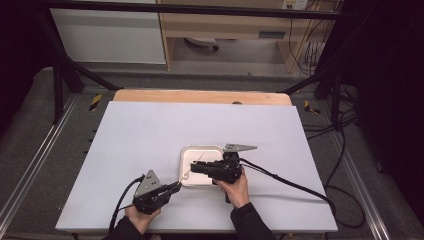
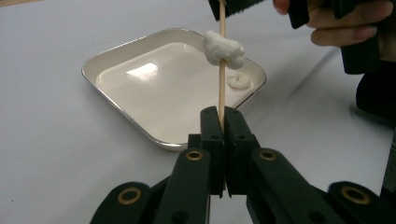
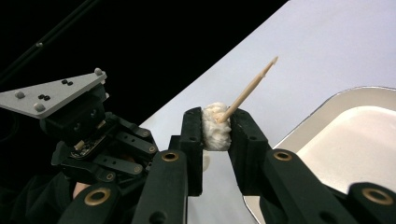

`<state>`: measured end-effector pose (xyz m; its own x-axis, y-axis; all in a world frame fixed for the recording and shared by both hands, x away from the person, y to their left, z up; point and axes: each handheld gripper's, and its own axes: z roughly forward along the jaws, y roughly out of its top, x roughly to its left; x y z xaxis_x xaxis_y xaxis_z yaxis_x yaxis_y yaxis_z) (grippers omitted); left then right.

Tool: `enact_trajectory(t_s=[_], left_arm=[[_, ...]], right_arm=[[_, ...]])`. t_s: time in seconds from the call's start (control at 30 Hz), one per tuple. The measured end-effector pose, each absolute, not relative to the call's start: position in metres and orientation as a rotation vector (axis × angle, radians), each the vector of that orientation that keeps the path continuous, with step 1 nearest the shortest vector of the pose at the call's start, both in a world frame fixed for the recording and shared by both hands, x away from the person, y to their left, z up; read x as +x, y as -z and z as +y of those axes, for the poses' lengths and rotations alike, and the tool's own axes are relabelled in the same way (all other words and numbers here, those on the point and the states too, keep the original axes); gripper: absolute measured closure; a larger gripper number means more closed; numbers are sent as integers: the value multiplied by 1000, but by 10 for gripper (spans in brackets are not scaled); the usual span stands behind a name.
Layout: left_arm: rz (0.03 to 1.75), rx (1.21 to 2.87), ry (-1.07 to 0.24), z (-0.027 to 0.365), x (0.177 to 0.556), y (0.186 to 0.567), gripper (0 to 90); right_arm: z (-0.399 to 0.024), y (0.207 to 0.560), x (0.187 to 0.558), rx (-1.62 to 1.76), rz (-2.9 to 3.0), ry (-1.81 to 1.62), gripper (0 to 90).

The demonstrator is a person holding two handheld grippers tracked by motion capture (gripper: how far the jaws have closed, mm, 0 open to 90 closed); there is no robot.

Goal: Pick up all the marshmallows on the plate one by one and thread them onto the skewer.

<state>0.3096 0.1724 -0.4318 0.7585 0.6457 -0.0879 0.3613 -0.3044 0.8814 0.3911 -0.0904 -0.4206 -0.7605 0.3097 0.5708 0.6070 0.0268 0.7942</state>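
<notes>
Left gripper view | left tongs clamp skewer over tray | right tongs pinch white lump | slide lump straight along skewer, keeping skewer steady.

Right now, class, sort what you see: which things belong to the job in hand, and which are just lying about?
In the job:
left gripper, shut on the wooden skewer
right gripper, shut on the white lump threaded on that skewer
metal tray, holding a second white piece

Lying about:
white table
wooden shelf unit
floor cables
</notes>
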Motion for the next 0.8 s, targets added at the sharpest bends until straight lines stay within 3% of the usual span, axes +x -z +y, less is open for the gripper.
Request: enact_trajectory(t_s=[0.33,0.43,0.8], left_arm=[[767,1932,-341,170,311,433,882],[774,1932,-343,171,312,433,882],[788,1916,-346,179,313,431,882]], right_arm=[[-88,425,388,-941,-2099,1777,731],[-91,421,388,-954,-2138,1774,584],[-102,407,391,-971,-2309,1750,264]])
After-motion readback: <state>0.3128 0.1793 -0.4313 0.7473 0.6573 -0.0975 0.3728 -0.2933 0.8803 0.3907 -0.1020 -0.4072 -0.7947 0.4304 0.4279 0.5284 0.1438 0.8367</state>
